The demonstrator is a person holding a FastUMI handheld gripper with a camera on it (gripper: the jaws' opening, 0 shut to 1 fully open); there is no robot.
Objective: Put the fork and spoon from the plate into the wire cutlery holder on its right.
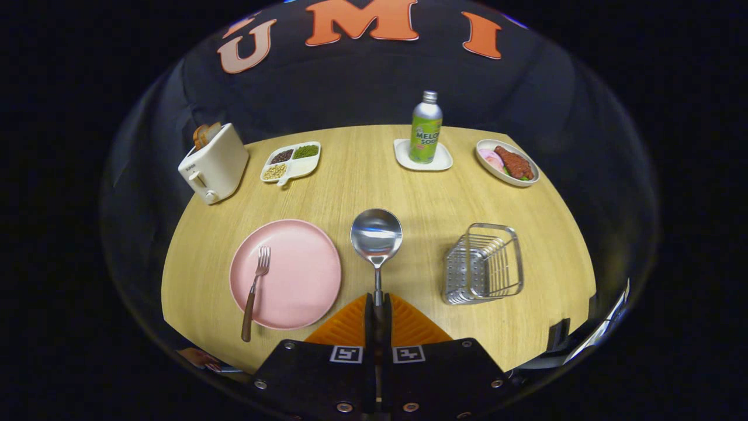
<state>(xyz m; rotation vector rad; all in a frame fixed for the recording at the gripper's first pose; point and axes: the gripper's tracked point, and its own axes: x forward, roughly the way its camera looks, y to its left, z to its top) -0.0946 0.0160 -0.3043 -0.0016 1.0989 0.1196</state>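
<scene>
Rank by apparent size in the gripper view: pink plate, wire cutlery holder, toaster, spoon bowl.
1. Pink plate
2. Wire cutlery holder and toaster: look alike; toaster sits farther off, so unranked.
3. Spoon bowl, held in the gripper, nearest the camera.

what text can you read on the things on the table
bottle: label print curves round out of sight, not readable whole
toaster: small mark on its front, too small to read
gripper, shut on the spoon handle: two square code markers, no words
</scene>
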